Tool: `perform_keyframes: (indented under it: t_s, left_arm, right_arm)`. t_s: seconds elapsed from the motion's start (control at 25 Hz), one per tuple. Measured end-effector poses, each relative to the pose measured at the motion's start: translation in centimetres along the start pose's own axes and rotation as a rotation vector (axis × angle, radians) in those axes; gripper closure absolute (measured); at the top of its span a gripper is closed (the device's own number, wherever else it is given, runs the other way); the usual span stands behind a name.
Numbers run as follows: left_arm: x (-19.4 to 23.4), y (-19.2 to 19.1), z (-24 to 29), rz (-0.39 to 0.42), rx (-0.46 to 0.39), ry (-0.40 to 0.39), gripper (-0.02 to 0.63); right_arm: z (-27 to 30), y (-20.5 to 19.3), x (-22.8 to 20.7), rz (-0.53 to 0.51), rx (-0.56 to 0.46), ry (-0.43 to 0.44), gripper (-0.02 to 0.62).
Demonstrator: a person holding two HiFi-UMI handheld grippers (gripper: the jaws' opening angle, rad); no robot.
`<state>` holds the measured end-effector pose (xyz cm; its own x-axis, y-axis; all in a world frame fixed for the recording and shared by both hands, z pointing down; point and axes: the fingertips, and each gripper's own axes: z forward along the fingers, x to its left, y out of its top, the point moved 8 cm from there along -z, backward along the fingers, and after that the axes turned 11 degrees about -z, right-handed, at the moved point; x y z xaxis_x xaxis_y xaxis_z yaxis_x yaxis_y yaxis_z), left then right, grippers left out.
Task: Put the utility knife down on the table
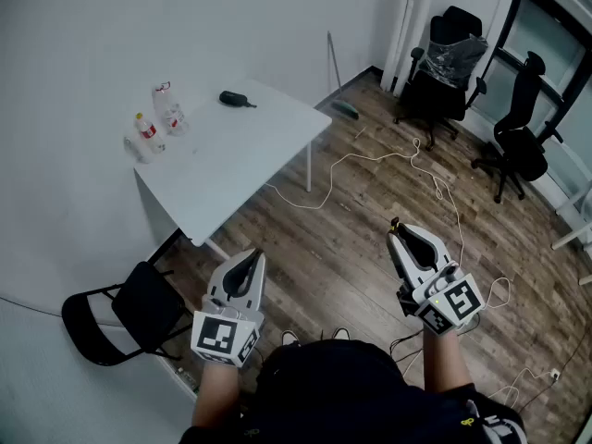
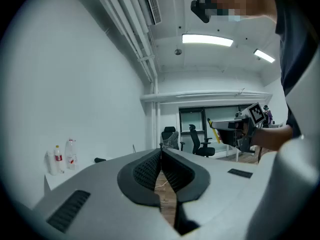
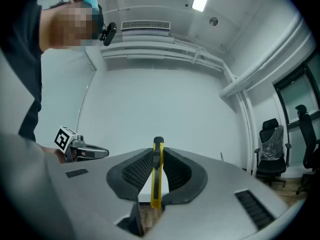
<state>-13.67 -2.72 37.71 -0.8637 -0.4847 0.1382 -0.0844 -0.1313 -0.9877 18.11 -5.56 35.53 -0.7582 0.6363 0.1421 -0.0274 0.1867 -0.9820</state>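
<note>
The yellow utility knife point(image 3: 157, 174) sits clamped upright in the right gripper point(image 3: 158, 154), well short of the white table point(image 1: 242, 155) (carrying step, I judge). Next: reach over the table, lower, release. The left gripper point(image 2: 161, 159), also off the table, is closed on nothing.

Seen from above, the left forearm point(image 1: 215, 391) and right forearm point(image 1: 446, 359) reach forward from the body, each hand holding a claw that points ahead. The left claw point(image 1: 251, 258) has its jaws pressed together with nothing between them. The right claw point(image 1: 397, 232), well apart from it, grips a yellow utility knife point(image 3: 157, 176) that stands on edge between the pads.
</note>
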Motion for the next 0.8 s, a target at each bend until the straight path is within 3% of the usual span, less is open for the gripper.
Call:
perform_keyframes:
  t_s: [0.8]
  left_arm:
    - [-0.4, -0.28, -0.02, -0.004, 0.022, -0.03, 0.583]
  right_arm:
    - [0.23, 0.22, 0.67, 0.036, -0.027, 0.024, 0.52]
